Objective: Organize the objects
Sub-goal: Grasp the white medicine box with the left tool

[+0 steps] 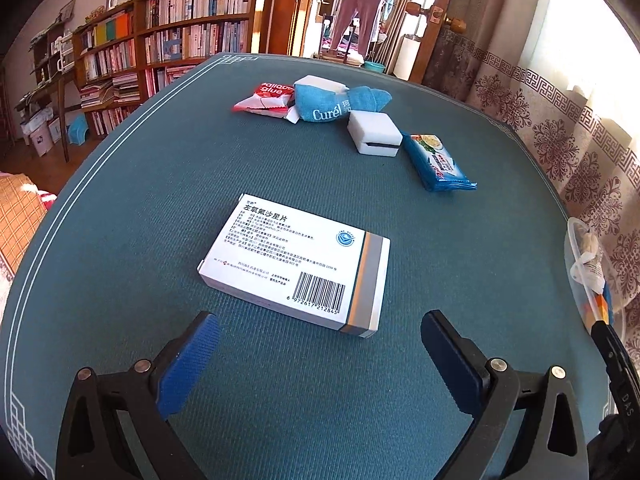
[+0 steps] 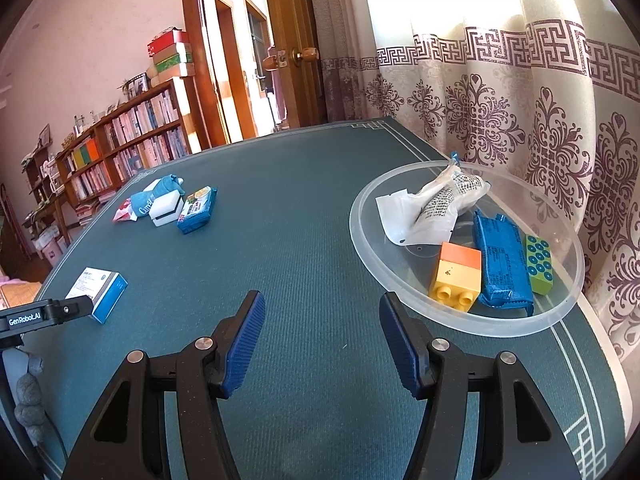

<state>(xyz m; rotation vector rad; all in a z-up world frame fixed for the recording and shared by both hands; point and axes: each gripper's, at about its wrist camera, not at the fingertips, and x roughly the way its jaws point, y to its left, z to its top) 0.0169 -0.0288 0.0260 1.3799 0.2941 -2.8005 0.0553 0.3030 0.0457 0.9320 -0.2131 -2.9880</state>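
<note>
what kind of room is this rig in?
Likely a home living room or study: packed bookshelves, clothes drying on a hanger by the doorway, patterned curtains beside the table.

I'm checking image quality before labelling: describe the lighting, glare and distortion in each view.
Left wrist view: strong fisheye bend curves the table edge and bookshelf; the window at the upper right is blown out white; the medicine box print stays sharp. Right wrist view: sunlight through the curtain overexposes its top; the clear plastic bowl shows little glare; dark vignette in the corners.
</note>
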